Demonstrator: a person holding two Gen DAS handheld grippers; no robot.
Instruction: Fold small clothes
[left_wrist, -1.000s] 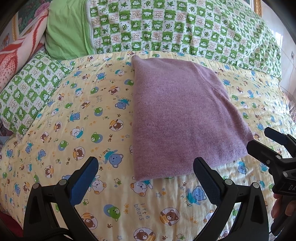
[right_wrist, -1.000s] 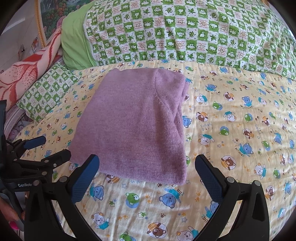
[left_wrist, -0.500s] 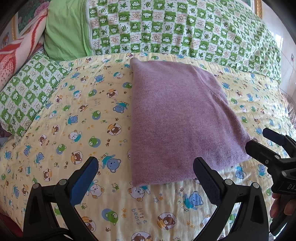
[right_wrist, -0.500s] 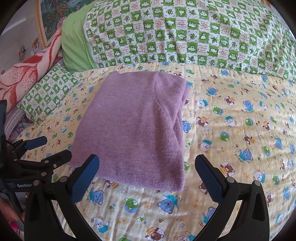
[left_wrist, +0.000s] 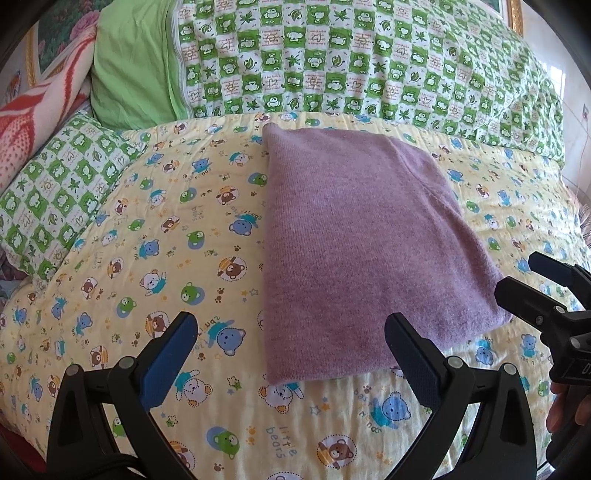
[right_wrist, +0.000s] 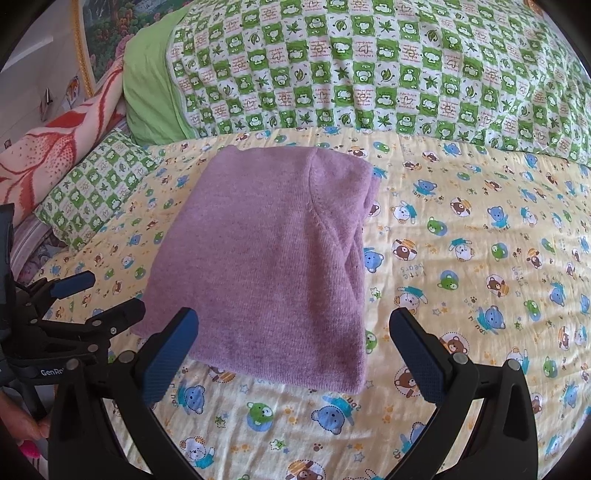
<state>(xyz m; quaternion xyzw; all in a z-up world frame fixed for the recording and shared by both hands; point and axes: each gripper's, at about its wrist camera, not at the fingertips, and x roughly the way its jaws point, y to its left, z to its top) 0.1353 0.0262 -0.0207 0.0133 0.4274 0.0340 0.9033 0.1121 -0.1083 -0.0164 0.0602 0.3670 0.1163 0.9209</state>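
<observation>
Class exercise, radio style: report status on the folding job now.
Left gripper open, empty. Right gripper open, empty. Purple sweater folded, flat on the bear quilt. Nothing in the way.

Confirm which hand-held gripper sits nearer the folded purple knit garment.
Roughly equal. Left hand-held gripper straddles the folded purple knit garment's near-left corner; right hand-held gripper straddles its near-right corner. Both open.

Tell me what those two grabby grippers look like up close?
Each gripper is black plastic with curved arms, small silver screws and two flat fingers padded in textured dark blue. The left gripper shows white letters starting "GenRo" on its body in the right wrist view, and a black cable beneath it. The right gripper carries white letters too, cut off at the picture's edge. Bare fingers hold both handles.
</observation>
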